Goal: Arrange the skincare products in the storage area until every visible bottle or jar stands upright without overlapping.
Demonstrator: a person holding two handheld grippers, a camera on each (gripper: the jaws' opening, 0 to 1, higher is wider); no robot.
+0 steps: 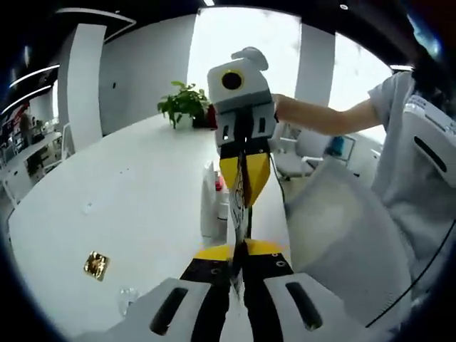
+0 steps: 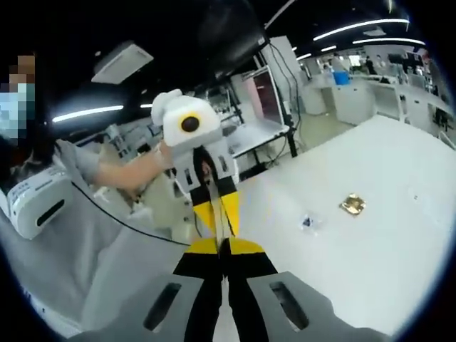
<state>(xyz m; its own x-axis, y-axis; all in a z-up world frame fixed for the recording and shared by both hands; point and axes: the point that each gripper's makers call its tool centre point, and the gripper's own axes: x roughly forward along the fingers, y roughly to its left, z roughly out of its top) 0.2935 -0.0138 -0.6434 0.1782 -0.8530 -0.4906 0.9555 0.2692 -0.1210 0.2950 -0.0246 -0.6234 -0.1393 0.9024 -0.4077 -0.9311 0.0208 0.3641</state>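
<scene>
Both grippers, left (image 1: 238, 265) and right (image 2: 225, 251), meet tip to tip, jaws narrow, pinching nothing visible. Left gripper view adds white bottles (image 1: 211, 203) at twelve o'clock; a crinkled gold packet (image 1: 96, 265) lies at nine.

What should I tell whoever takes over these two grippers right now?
Left gripper: shut, held tip to tip against the right gripper, which is also shut; whether anything is pinched between them is unclear.
Bottles: a small cluster standing on the white table behind the grippers, partly hidden.
Also on the table: a gold packet, a small clear wrapper, and a potted plant at the far end.
Done: unclear. Left: check that every bottle stands upright without overlapping.
</scene>
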